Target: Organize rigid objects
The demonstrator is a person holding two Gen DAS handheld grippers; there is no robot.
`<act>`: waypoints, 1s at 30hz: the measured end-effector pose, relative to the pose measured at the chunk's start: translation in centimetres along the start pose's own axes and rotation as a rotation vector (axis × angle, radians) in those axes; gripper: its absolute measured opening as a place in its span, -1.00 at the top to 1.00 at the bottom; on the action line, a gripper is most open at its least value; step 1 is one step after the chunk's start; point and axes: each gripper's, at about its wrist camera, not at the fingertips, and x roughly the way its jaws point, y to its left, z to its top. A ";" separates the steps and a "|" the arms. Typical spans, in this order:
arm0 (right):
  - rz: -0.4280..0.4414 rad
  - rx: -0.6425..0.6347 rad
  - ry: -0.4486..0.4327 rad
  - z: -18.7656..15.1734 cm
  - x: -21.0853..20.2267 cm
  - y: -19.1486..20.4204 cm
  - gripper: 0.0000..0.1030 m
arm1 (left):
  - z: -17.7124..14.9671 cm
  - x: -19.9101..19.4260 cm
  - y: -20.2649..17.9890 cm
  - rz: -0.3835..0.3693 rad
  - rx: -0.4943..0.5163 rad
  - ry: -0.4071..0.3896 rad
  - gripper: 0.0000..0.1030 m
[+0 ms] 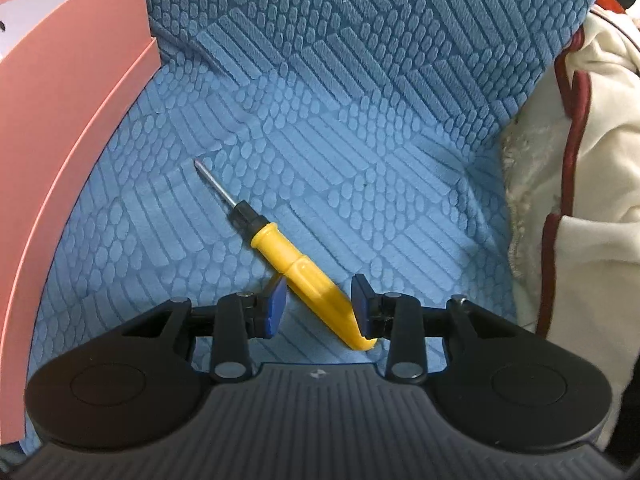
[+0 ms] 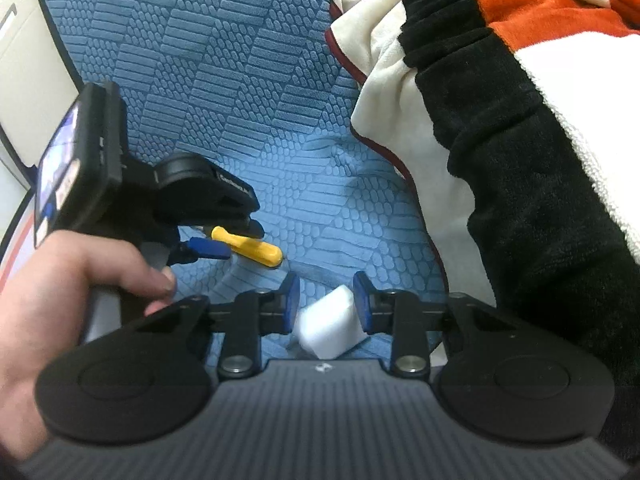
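To the far left of the left gripper [image 1: 319, 304] stands a pink box [image 1: 60, 120], its stepped wall rising from the blue textured cushion [image 1: 360, 140]; as the only container in view, it is probably the place where sorted items go. The left gripper straddles the yellow-handled screwdriver [image 1: 308, 276], which lies flat on the cushion with its metal tip pointing ahead and to the left of the gripper and its handle end running back between the jaws. The jaws stand apart: the right pad appears to touch or nearly touch the handle, while the left pad stands clear, so the tool is bracketed for a grasp but not yet clamped. Taking the thick handle rather than the thin shaft gives the pads a broad surface to bear on. To the right of this gripper lies cream fabric with dark red trim [image 1: 580, 160]. In the right wrist view, a hand [image 2: 60, 300] holds the left gripper ahead and to the left. The right gripper [image 2: 326, 302] encloses a white block [image 2: 330, 328] resting on the cushion directly between its jaws; contact cannot be told, so no grip is assumed.
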 end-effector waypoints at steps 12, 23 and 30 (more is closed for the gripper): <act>0.005 0.032 0.013 -0.1 -0.3 -0.2 0.36 | -2.3 -2.3 1.0 0.002 0.160 -0.041 0.67; -0.031 0.020 0.053 0.0 0.5 1.0 0.33 | -7.0 -5.8 6.6 -0.079 0.261 -0.048 0.68; -0.052 0.076 0.098 0.0 2.4 1.5 -0.14 | -9.4 -6.6 8.6 -0.107 0.295 -0.083 0.68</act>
